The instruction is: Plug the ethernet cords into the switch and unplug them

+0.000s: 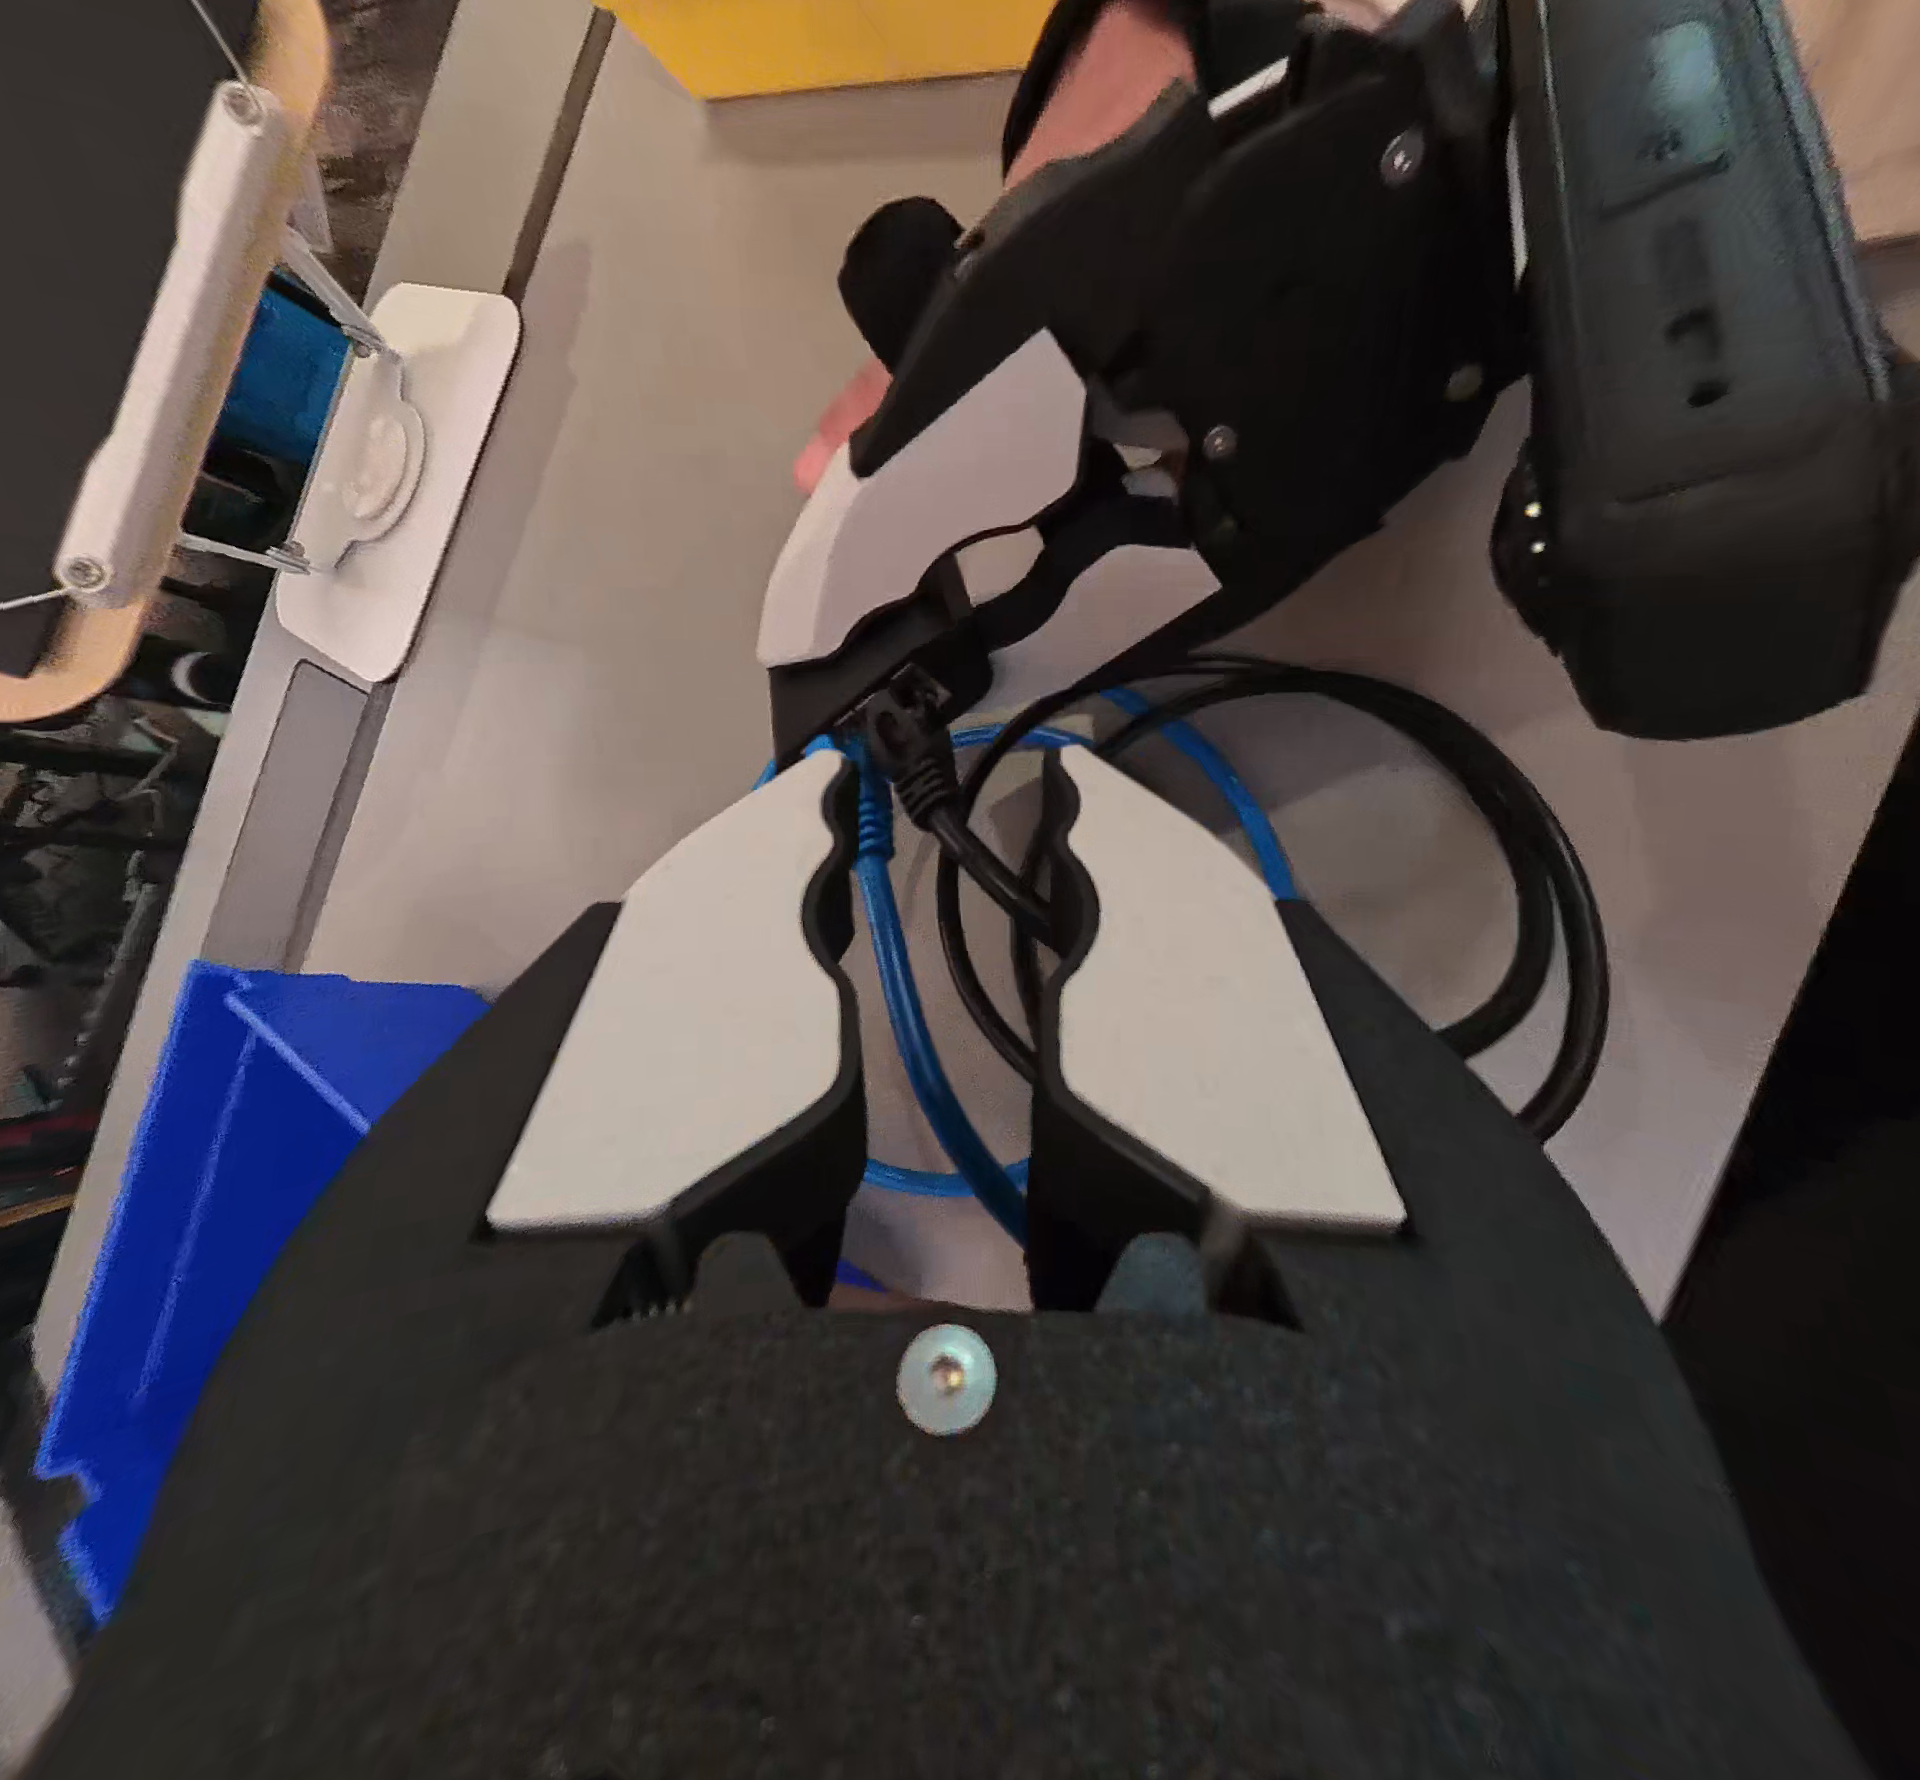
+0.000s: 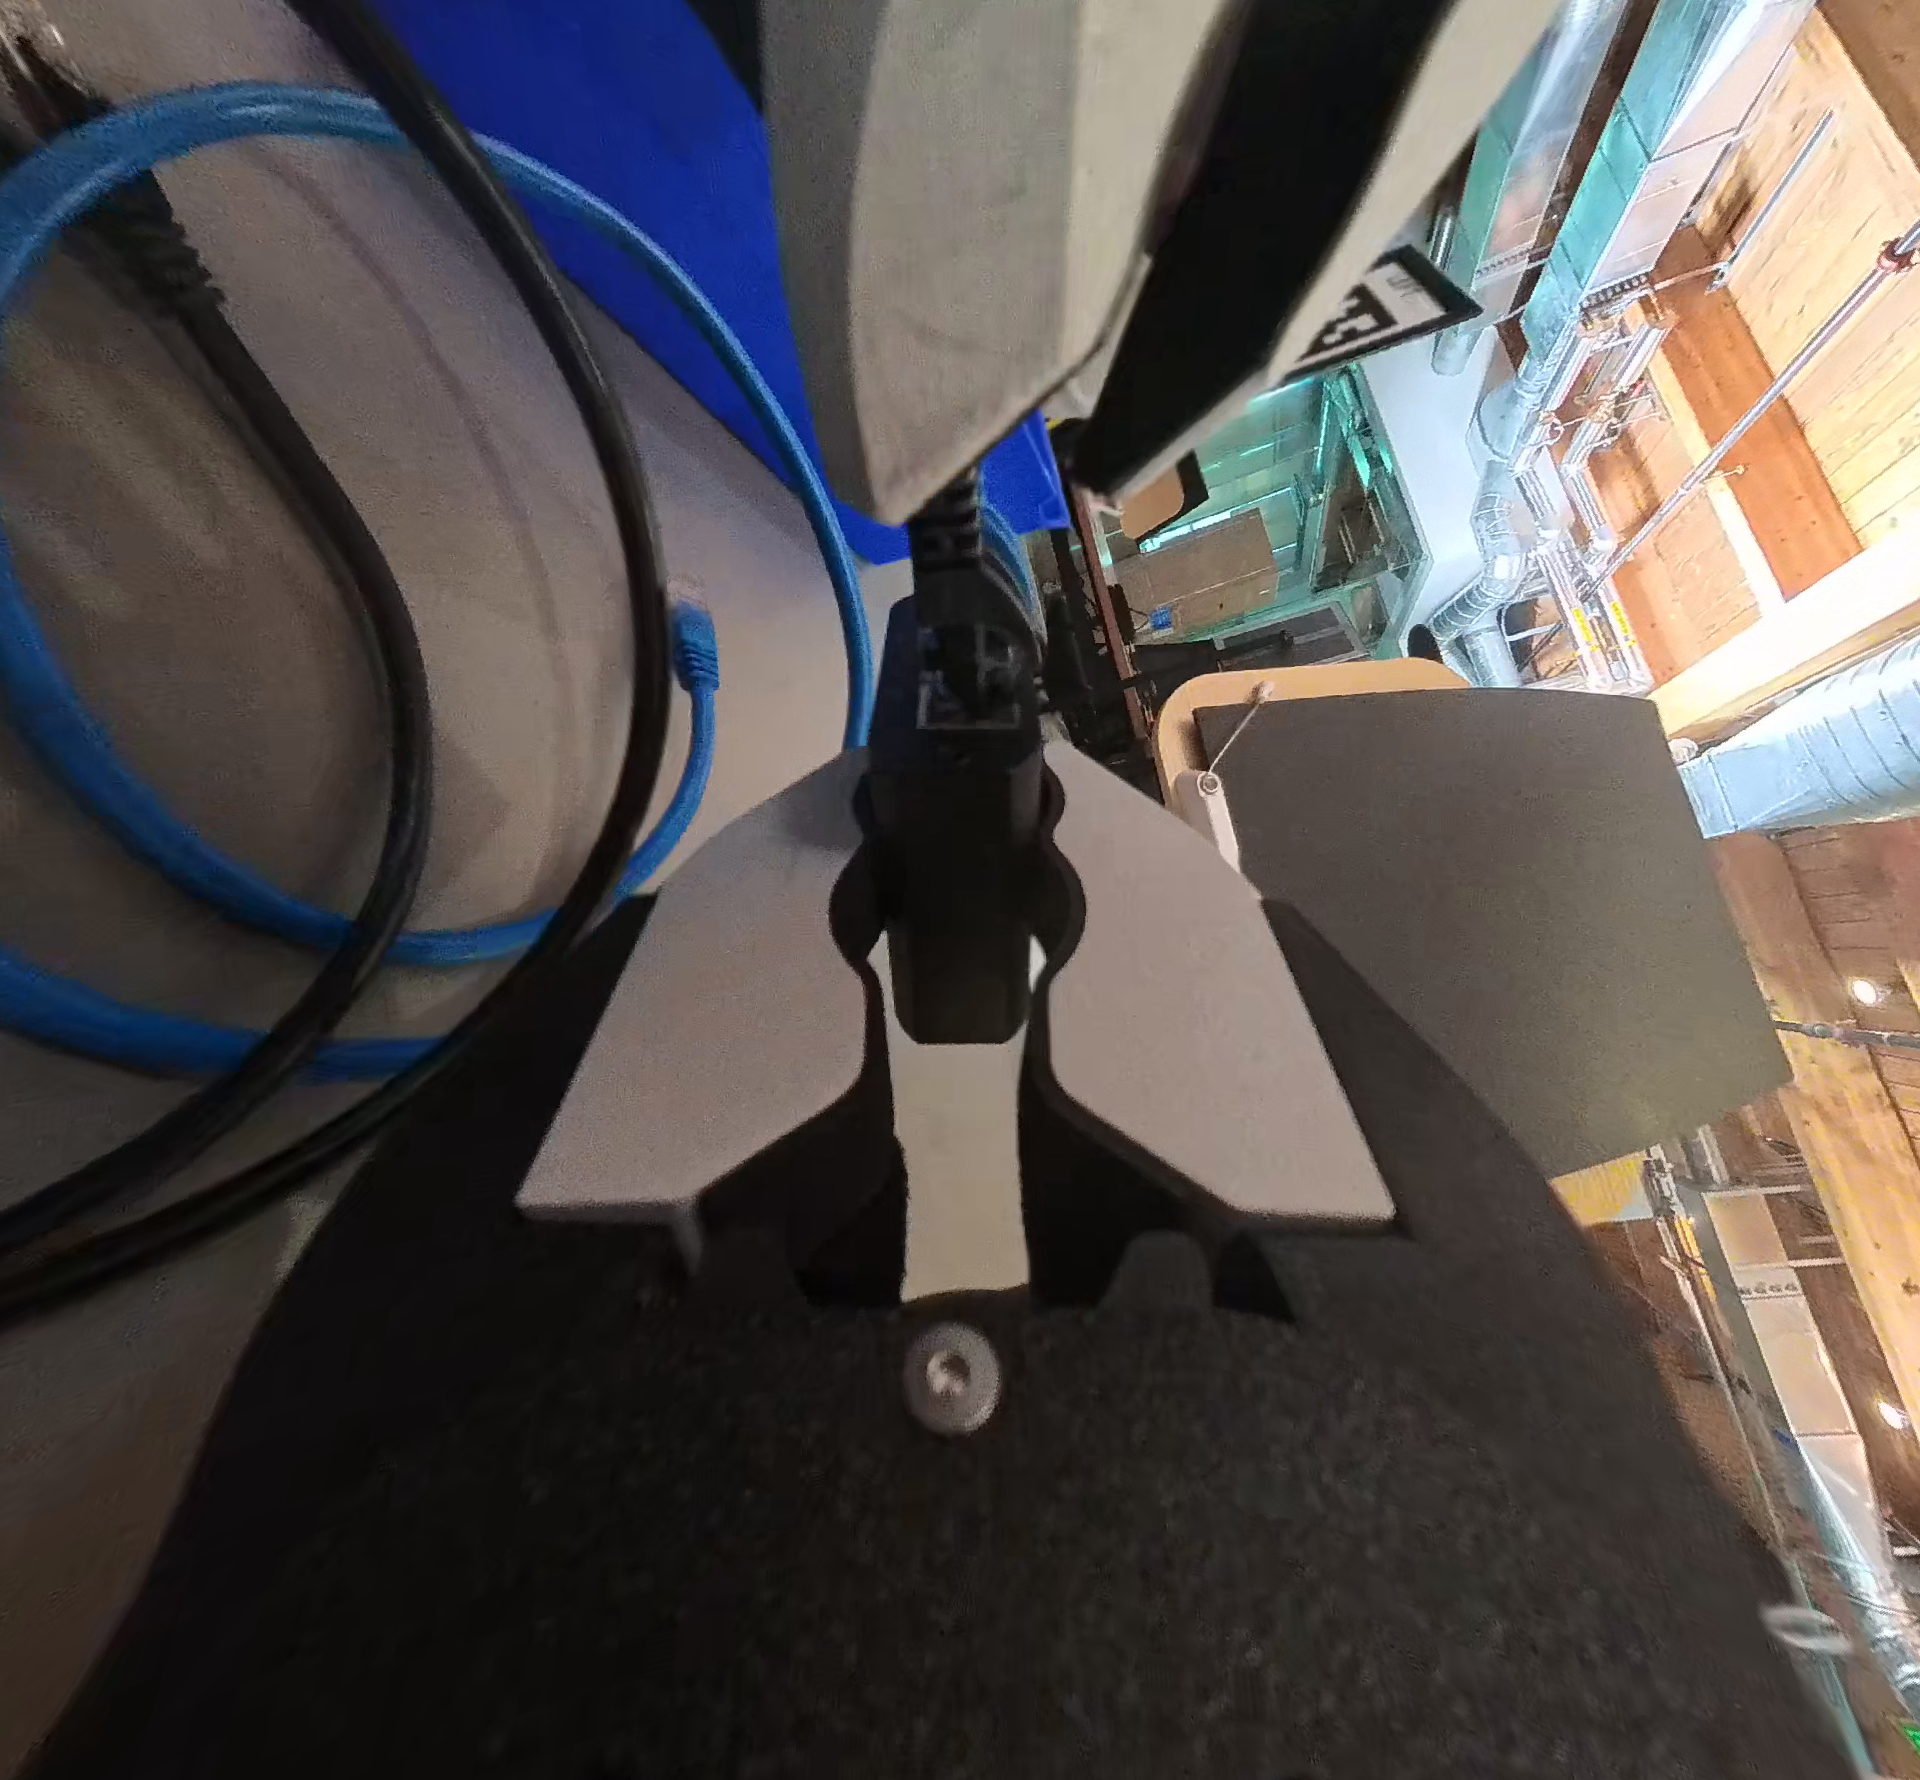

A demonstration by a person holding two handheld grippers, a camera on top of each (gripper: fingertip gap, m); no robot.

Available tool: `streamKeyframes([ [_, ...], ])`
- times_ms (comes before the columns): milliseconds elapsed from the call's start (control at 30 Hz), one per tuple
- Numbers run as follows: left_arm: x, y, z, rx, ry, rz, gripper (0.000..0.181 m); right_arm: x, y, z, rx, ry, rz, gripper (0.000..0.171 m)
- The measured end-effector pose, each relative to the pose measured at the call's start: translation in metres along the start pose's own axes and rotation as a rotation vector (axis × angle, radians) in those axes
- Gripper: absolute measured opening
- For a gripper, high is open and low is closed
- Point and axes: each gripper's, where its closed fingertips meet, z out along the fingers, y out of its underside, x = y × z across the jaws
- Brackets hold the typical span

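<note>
Left gripper [image 1: 951,795] spread wide around two cords; switch [image 2: 956,857], clamped in right gripper [image 2: 956,816], dead ahead, plugs [image 1: 899,743] end-on.

Light: soft, even indoor | shadows: faint | blur: motion smear at edges | distortion: strong fisheye bending

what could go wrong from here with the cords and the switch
1. The right gripper holds the small black switch off the table; a hard pull on a plug might slip it out.
2. The left gripper is open around both the blue cord and the black cord, so closing could catch the wrong one.
</note>
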Motion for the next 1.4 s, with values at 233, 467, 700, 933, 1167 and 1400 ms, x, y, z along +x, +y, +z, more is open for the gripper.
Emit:
streamKeyframes([
  [233,-0.009,0.004,-0.001,-0.104,-0.212,0.328,0.027,-0.006,-0.01,-0.004,-0.023,-0.042,-0.043,0.025],
  [467,0.005,-0.008,-0.012,-0.05,-0.148,0.332,0.023,-0.003,-0.016,-0.008,-0.015,-0.049,-0.019,0.024],
  [700,0.012,-0.013,-0.006,-0.035,-0.083,0.207,0.031,-0.002,-0.017,-0.01,-0.038,-0.039,-0.043,0.025],
  [933,0.014,-0.025,-0.017,-0.027,-0.105,0.182,0.03,-0.007,-0.013,-0.008,-0.074,-0.088,0.0,0.024],
  [1167,0.007,-0.004,-0.003,-0.131,-0.076,0.04,0.037,0.005,-0.015,-0.011,-0.083,-0.043,0.011,0.024],
  [1400,-0.011,0.009,0.004,-0.222,-0.29,0.327,0.02,0.001,-0.016,-0.011,-0.079,-0.075,0.041,0.025],
])
